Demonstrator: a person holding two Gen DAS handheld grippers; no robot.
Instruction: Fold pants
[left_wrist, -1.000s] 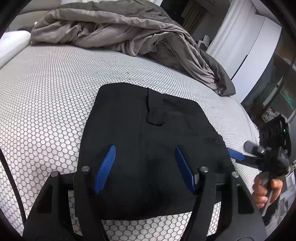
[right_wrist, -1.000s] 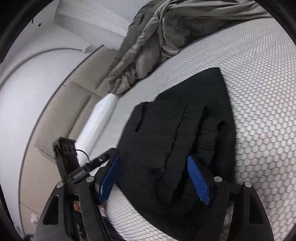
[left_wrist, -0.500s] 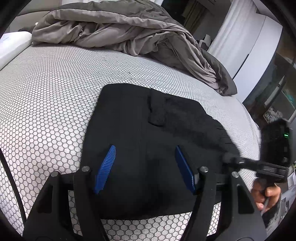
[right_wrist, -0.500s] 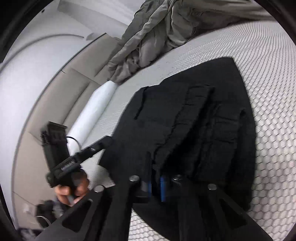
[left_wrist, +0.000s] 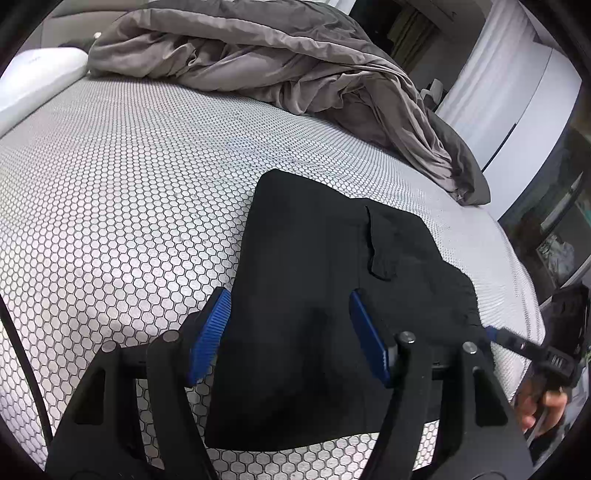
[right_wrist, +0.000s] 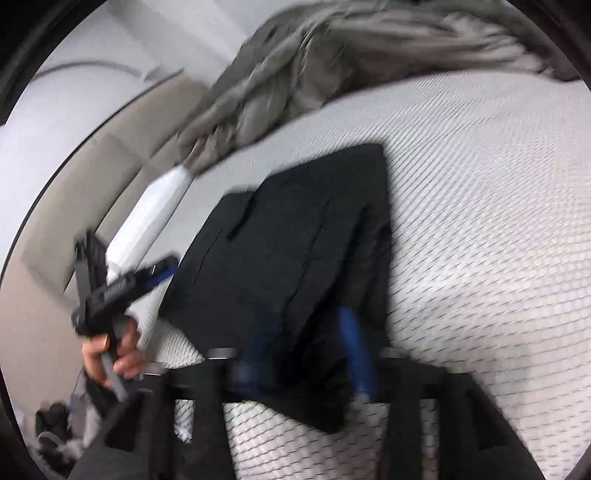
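The black pants (left_wrist: 314, 295) lie folded into a compact rectangle on the honeycomb-patterned mattress (left_wrist: 129, 203). My left gripper (left_wrist: 290, 332) hovers over their near half, open, with nothing pinched between its blue pads. The right wrist view is blurred: there the pants (right_wrist: 295, 251) reach under my right gripper (right_wrist: 304, 350), whose jaws are opening; the pads stand apart above the pants' near edge without pressing it. That gripper (left_wrist: 495, 336) also shows at the pants' right corner, held by a hand (left_wrist: 543, 402). Another hand (right_wrist: 110, 354) holds the left gripper (right_wrist: 162, 269).
A rumpled grey duvet (left_wrist: 295, 74) is heaped at the far side of the bed, with a white pillow (left_wrist: 33, 74) at the far left. The mattress edge (left_wrist: 524, 295) drops off at the right, near white wardrobe doors (left_wrist: 524, 110). A beige headboard (right_wrist: 92, 192) lies behind.
The right gripper shut on the pants' right edge and tugged it outward, then let go; its pads now stand apart. The left gripper stayed open over the pants.
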